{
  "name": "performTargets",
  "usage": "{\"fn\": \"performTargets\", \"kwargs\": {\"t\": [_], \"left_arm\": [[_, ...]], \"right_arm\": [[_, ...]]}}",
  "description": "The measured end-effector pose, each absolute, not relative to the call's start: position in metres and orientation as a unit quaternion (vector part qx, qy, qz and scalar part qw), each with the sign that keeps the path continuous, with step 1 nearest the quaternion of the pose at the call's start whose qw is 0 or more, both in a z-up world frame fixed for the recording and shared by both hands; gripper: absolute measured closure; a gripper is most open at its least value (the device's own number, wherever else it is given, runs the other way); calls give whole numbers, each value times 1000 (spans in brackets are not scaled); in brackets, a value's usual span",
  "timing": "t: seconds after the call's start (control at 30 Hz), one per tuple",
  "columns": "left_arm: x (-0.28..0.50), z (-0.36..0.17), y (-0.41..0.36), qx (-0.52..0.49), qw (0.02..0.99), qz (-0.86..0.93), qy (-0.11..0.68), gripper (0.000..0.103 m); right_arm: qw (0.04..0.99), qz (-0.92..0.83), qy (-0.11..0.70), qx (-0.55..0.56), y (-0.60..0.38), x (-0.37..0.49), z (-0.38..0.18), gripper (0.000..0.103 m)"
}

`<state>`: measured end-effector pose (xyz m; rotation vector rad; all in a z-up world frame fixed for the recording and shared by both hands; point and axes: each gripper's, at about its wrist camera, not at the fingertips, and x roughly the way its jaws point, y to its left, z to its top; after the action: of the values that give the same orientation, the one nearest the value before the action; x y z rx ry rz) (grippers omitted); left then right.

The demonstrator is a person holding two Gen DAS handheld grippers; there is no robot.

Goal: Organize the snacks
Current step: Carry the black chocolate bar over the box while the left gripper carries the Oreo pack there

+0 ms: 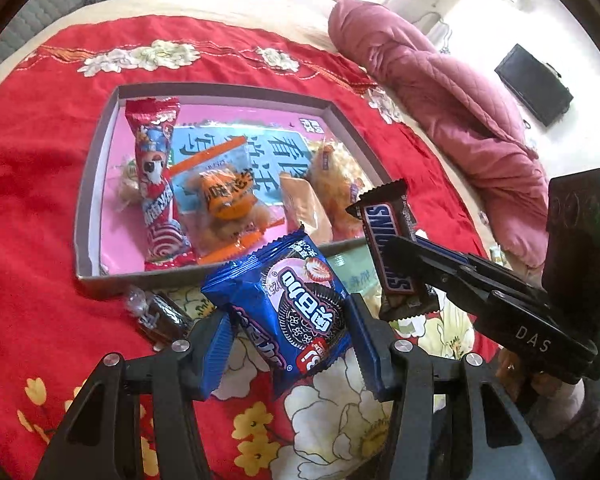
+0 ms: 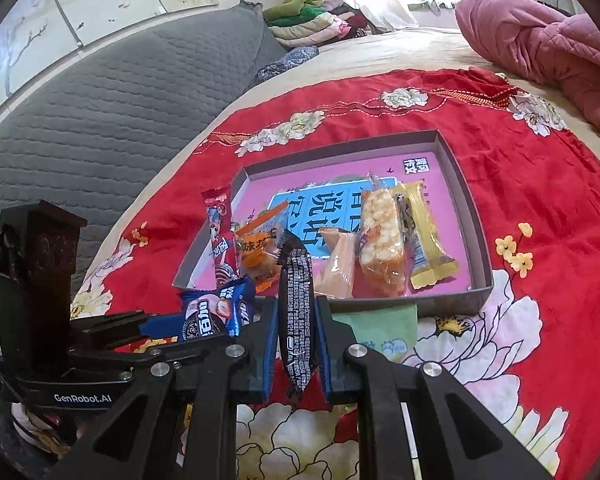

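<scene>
My left tongs (image 1: 290, 344) grip the Oreo pack (image 1: 288, 312), my right tongs (image 2: 296, 332) clamp the Snickers bar (image 2: 296, 312). Both hang just short of the box's (image 2: 478, 236) near edge, above the bed's red cloth (image 2: 540, 184).

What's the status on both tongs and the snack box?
Left tongs shut on Oreo pack. Right tongs shut on Snickers bar. Snack box ahead, part filled. Nothing blocking.
</scene>
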<state>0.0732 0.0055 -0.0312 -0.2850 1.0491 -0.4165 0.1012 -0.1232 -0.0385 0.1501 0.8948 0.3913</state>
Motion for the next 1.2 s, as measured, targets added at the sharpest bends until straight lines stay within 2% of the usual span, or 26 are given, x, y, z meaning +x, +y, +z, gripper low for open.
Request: {"fn": "performTargets", "kwargs": {"t": [0.4,1.2], "left_arm": [[92,-19,26,-168,843,-182,477,47],[123,-4,34,-166,861,-159,454,47]], "right_arm": [[887,179,418,77,-124,108,-29,86],[895,175,398,98,-123,135,-14,86]]}}
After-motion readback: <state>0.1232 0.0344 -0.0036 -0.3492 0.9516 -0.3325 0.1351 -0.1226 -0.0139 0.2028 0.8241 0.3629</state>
